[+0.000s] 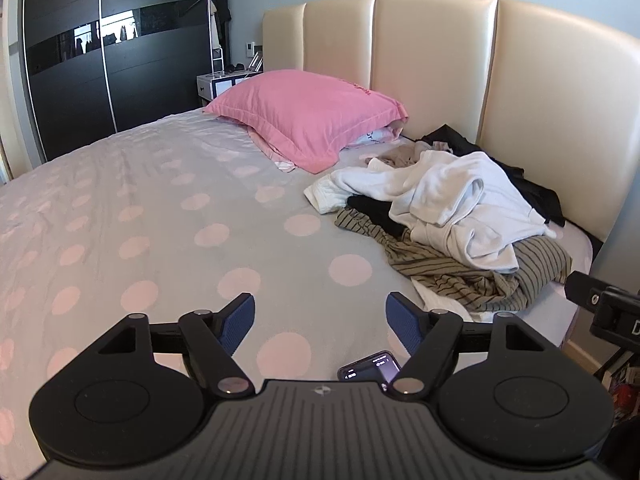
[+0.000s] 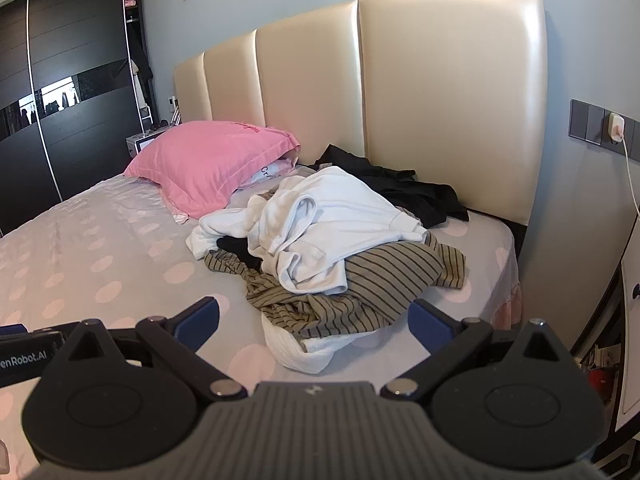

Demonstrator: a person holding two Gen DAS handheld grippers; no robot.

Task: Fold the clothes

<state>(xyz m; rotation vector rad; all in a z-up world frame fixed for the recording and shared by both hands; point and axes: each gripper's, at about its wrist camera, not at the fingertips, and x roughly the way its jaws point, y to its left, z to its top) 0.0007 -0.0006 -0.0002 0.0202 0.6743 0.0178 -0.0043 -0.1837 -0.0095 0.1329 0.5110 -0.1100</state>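
A bed (image 1: 168, 216) fills the room, with a headboard (image 1: 432, 68) standing at its far end. A pillow (image 1: 304, 116) lies on the bed, close to the headboard. To the right of the pillow sits a heap of clothes (image 1: 444, 224), near the right edge of the bed. In the heap, a hoodie (image 2: 328, 224) lies on top of a striped shirt (image 2: 380, 284). More clothes lie behind them, against the headboard. A phone (image 1: 370, 366) lies on the bed, at the near end. A wardrobe (image 1: 96, 52) stands far left, past the bed. A small bedside table (image 1: 220, 82) stands between the wardrobe and the headboard.
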